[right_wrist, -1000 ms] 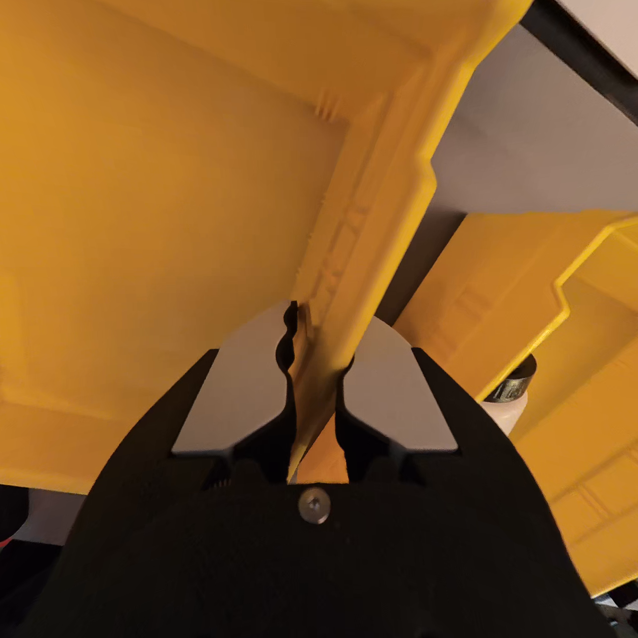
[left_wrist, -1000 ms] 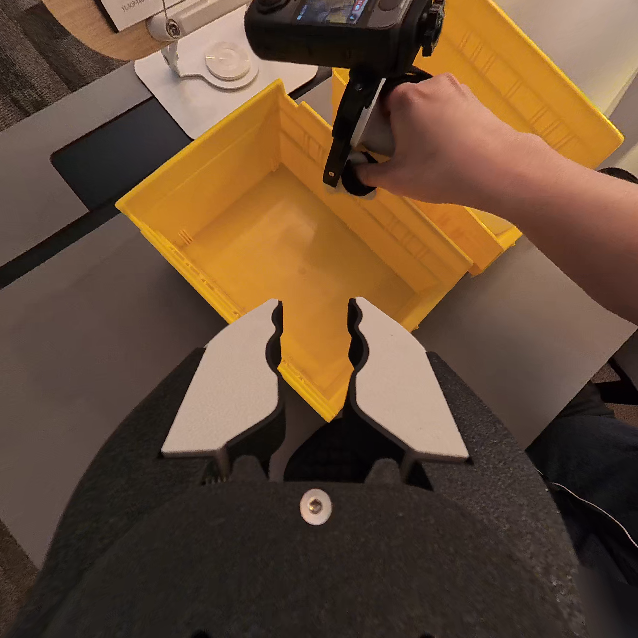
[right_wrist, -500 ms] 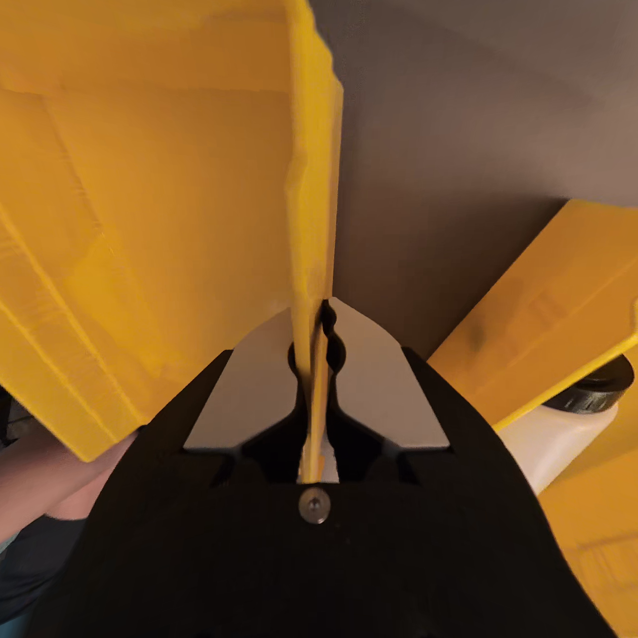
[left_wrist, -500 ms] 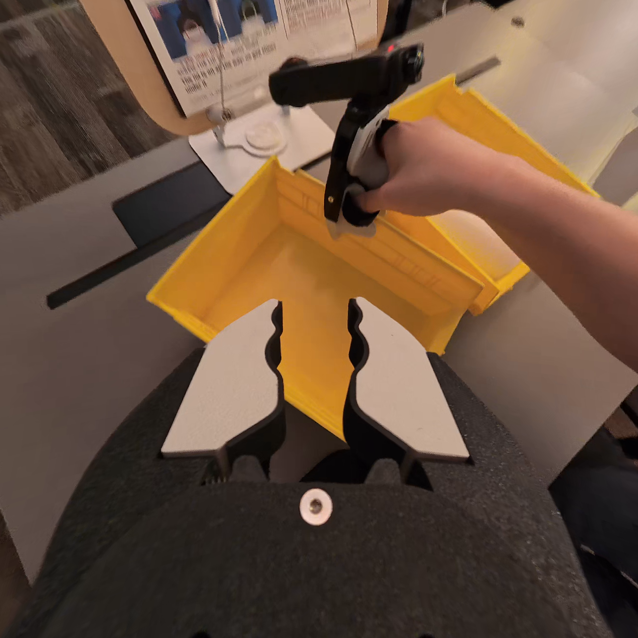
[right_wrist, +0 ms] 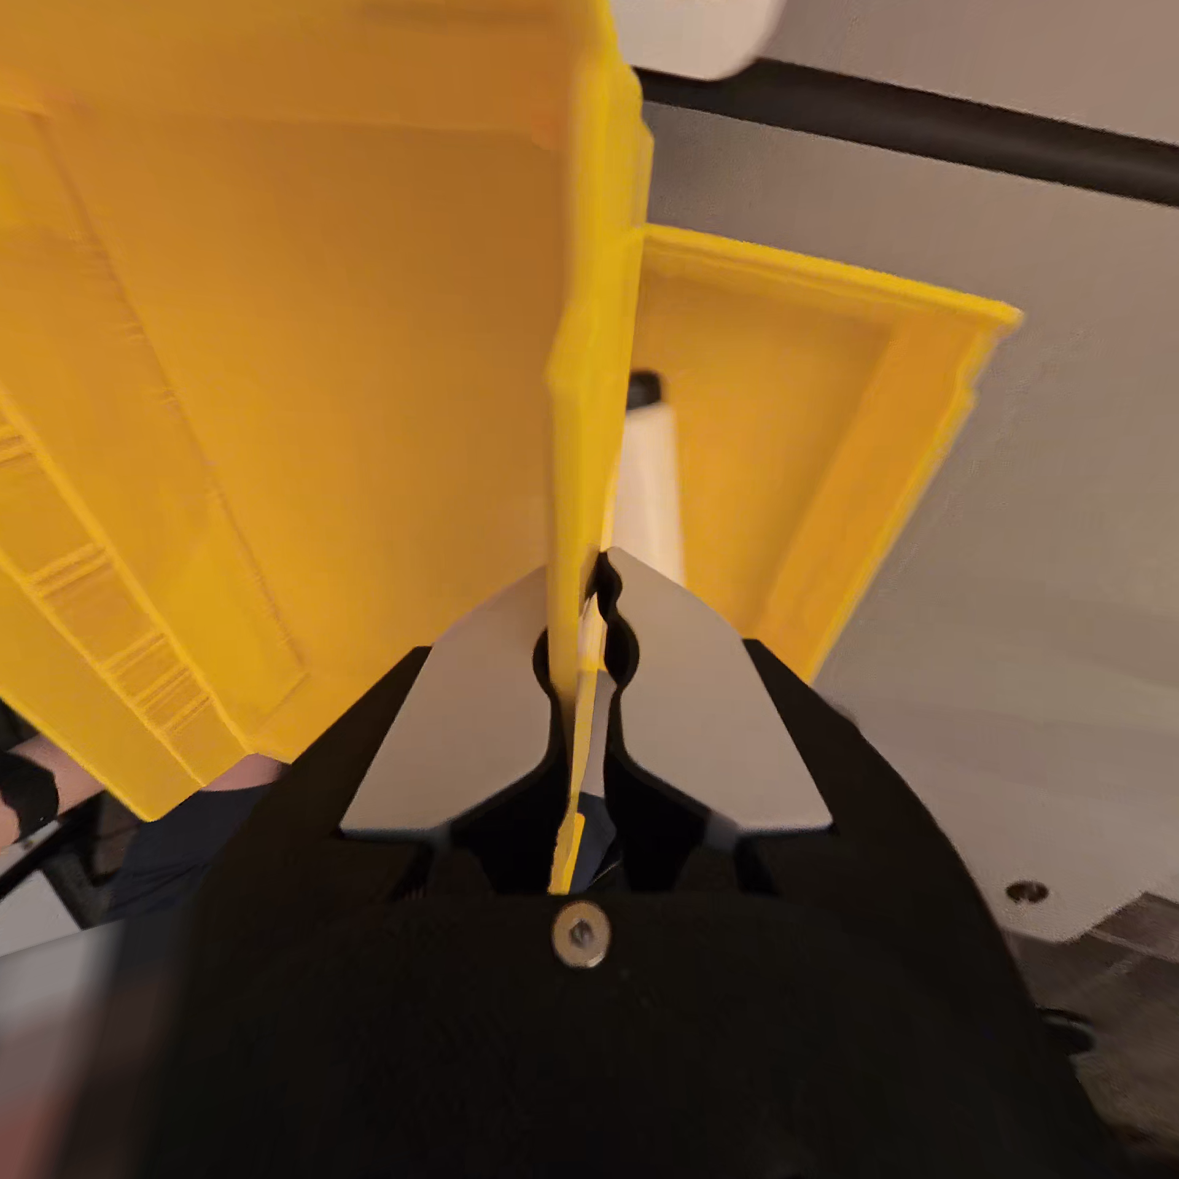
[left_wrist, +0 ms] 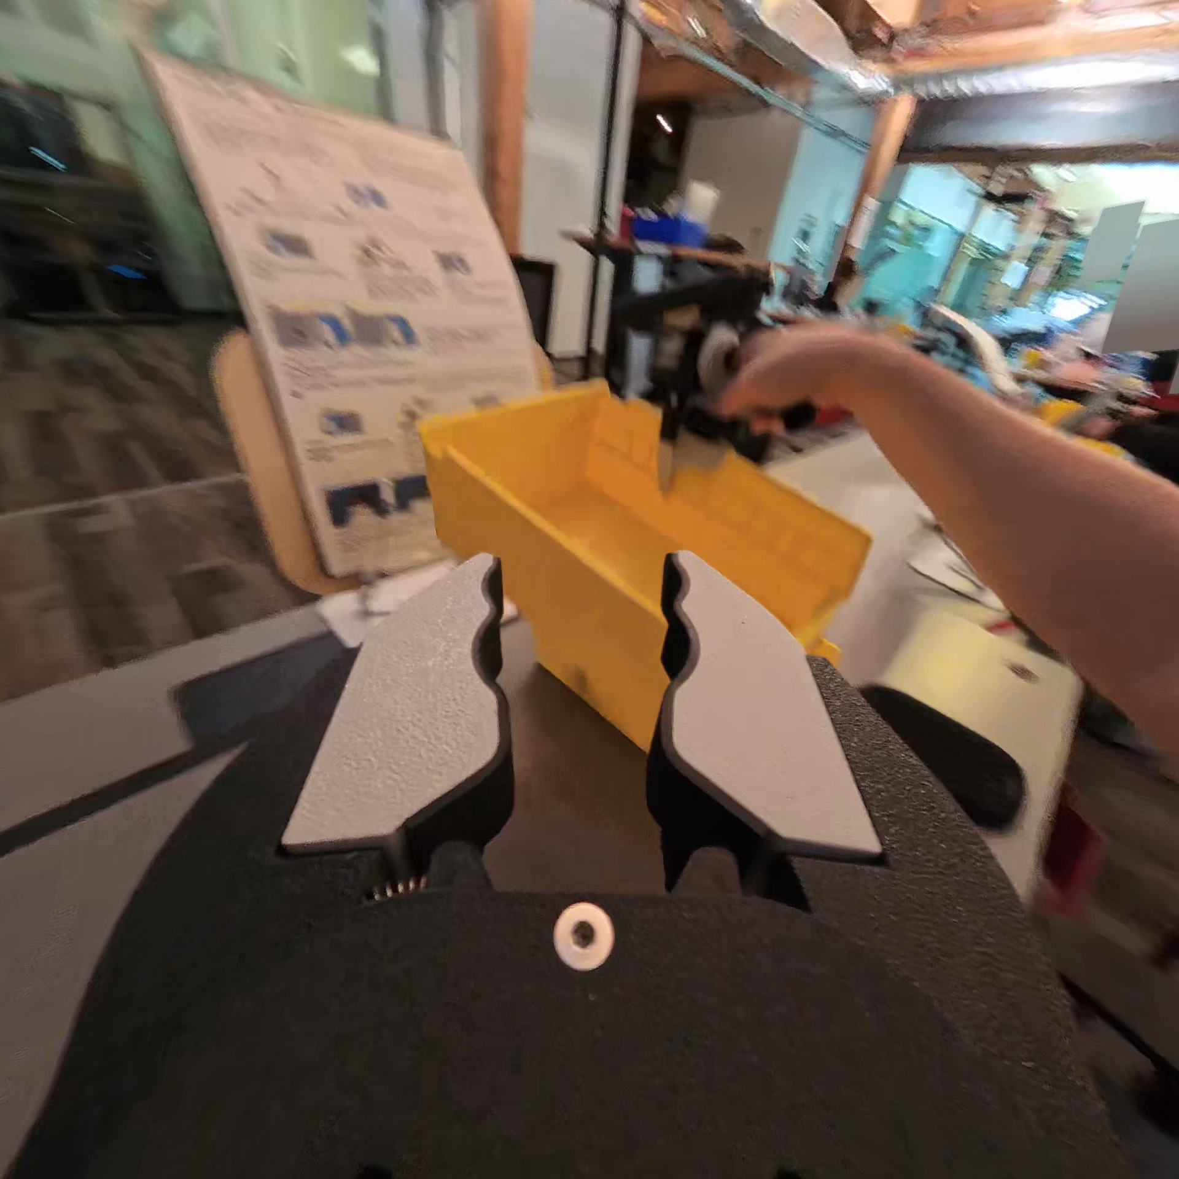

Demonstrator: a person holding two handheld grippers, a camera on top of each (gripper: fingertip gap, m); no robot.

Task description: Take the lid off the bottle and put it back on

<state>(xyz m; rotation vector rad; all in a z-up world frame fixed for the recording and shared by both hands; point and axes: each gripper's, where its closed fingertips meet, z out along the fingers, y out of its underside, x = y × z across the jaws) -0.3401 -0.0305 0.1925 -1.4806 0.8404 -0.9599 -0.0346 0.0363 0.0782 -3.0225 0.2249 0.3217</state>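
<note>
My right gripper [right_wrist: 587, 568] is shut on the side wall of a yellow bin [right_wrist: 287, 383] and holds it tilted off the table. Behind that wall a white bottle [right_wrist: 644, 485] with a black lid [right_wrist: 641, 386] lies in a second yellow bin [right_wrist: 906, 415], mostly hidden. In the left wrist view the lifted yellow bin [left_wrist: 574, 510] hangs from the right gripper [left_wrist: 670, 459] in a person's hand. My left gripper [left_wrist: 580, 574] is open and empty in front of it. The white bottle [left_wrist: 957, 663] and its black lid [left_wrist: 944, 759] show blurred at the right.
A white poster board [left_wrist: 357, 319] on a wooden stand rises at the table's far left. The person's forearm [left_wrist: 989, 497] crosses the right side. The grey table [right_wrist: 1021, 574] has a black strip [right_wrist: 925, 134] at its far side. A cluttered room lies behind.
The right gripper closed on the bin wall and raised the bin off the table, tilting it. The left gripper stayed open and its view swung up toward the room.
</note>
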